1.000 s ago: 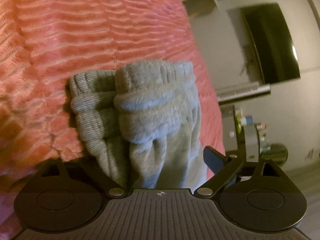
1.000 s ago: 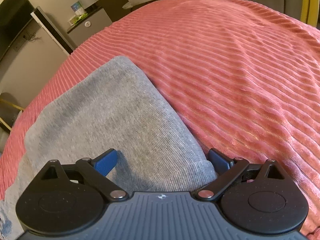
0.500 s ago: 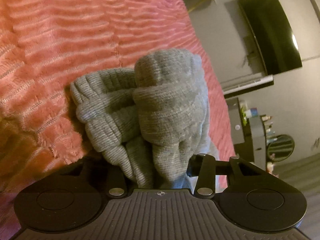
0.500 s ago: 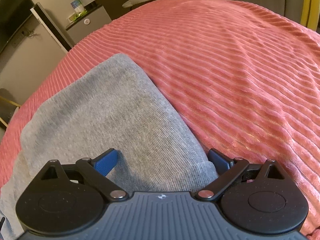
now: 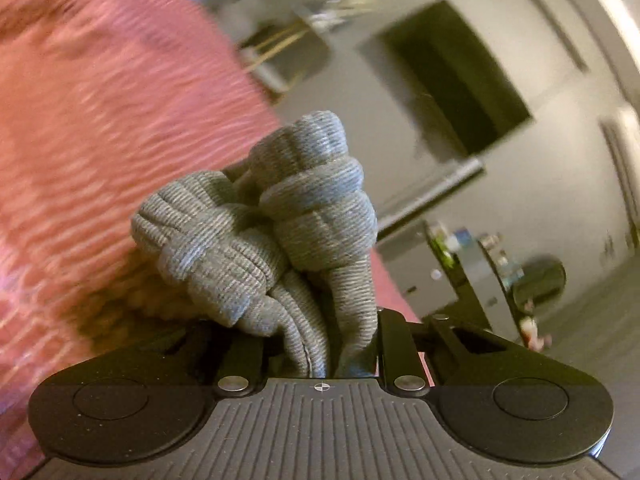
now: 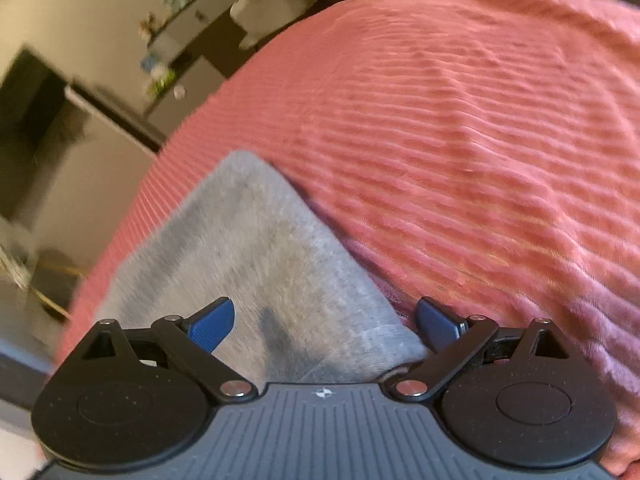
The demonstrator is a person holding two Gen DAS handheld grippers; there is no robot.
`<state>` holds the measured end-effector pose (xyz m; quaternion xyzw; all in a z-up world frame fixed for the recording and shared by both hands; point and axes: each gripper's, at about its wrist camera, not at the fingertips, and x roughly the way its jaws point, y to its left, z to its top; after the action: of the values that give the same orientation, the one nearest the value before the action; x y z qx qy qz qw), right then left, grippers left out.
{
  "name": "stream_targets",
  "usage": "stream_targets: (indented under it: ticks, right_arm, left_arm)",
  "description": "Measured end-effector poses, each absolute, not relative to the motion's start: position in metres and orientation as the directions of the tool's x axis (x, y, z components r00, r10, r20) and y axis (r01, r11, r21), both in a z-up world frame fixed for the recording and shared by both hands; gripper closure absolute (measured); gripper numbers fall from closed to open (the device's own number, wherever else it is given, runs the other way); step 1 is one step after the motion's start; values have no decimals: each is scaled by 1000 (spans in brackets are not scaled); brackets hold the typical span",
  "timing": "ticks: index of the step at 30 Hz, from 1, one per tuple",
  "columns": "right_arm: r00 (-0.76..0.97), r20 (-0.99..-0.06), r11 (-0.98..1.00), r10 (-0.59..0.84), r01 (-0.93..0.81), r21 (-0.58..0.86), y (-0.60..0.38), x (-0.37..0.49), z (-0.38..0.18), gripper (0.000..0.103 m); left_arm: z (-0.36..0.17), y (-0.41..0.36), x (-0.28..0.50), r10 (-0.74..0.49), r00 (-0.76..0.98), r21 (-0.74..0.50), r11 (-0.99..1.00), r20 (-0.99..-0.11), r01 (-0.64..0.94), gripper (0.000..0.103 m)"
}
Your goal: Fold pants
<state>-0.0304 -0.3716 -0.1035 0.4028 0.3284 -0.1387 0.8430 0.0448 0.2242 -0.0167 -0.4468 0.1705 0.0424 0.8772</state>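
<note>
A: Your left claw (image 5: 320, 344) is clamped on the bunched ribbed cuffs of the grey knit pants (image 5: 280, 240), up off the pink ribbed bedspread (image 5: 100, 140).

B: Your right claw (image 6: 324, 324) is spread wide over the pants' flat part (image 6: 256, 248), near the bed's edge.

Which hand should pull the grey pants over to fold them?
Probably the left: the left gripper is shut on the bunched grey knit pants. The right gripper is open, fabric merely between its fingers.
</note>
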Motion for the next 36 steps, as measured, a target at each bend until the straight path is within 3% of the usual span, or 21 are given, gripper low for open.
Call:
stream_targets:
  ticks: [5,10,16,19,21,23,24,27,29,32,36]
  right_arm:
    - [814,-572,479,101,464,745,-395,-54,-111,6]
    - [829,-546,445,124,445,777,-412,-64,-111,6]
    - [821,-571,596,7,455,662,-425,-73,-95,6]
    - [824,-565,643,-42,455,616,-434,-80,-92,6]
    - [819,-571,667,-60,459,587,-438,-81,-92,6]
    - [821,-567,693,-65,446,566,-440,-84,-92,6]
    - [829,-555,703,-63,432,565,-441,-85,-92,6]
    - [868,-492,719,-67,384,579,-439,-91,-91,6]
    - [893,-449,731,-41,333,595,-435,-88,-87,6]
    - [909,-414,769,47,231,596,-422,-82,-74,6]
    - [915,-362,770,179,98,630,-400,-75,-58,6]
  left_arm:
    - [48,142,44,-194,945,-663,748,-264,-31,84]
    - [79,17,56,-342,899,-506,846,-272,169,84]
    - [31,-160,65,-360,826,-185,933,-433,310,83]
    - [-19,-227,74,-338,752,-91,932,-566,350,67]
    - [-50,-259,76,-265,691,34,922,-672,387,64]
    - [-55,-275,59,-223,748,207,877,-625,434,60]
    - [-52,-275,54,-249,743,215,857,-621,467,46]
    - [-35,-246,49,-431,629,22,814,-647,580,28]
    - [-23,-212,47,-528,559,-149,798,-639,584,26]
    - [-13,-152,48,-558,547,-332,823,-624,461,25]
    - [-12,-85,47,-487,635,-397,870,-600,292,21]
